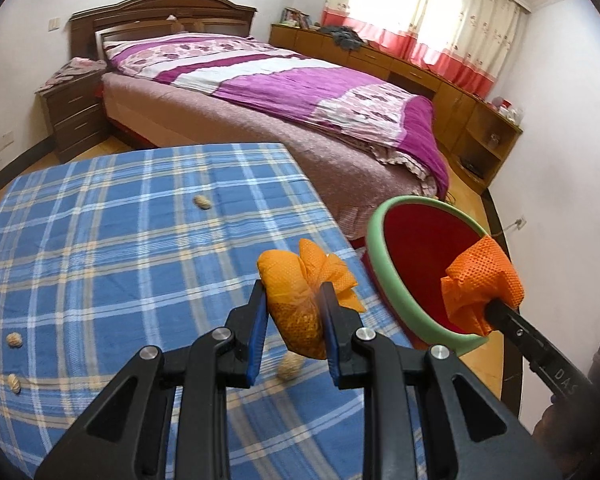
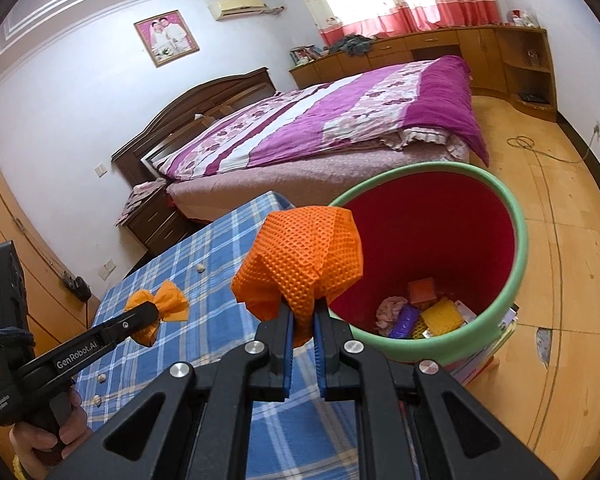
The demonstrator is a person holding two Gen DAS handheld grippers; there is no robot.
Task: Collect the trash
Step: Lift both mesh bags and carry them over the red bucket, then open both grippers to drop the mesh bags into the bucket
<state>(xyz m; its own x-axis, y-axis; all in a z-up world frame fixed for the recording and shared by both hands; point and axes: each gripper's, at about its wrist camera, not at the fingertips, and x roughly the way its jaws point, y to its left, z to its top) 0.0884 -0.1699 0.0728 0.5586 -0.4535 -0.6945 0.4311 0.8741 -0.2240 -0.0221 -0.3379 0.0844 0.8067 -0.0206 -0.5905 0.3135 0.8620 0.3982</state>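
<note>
I am holding an orange mesh wad (image 2: 300,256) clamped in the right gripper (image 2: 302,320), the green-rimmed bin (image 2: 520,240) lying at two o'clock, nearer this arm. The left gripper (image 1: 294,304) is pinching an orange wrapper (image 1: 300,280) over the checked table (image 1: 100,260).

A home bedroom: a dark wooden double bed (image 1: 260,92) under a purple floral quilt (image 2: 340,116), a framed wedding portrait (image 2: 167,38) on the far wall, curtained window (image 1: 424,12).
</note>
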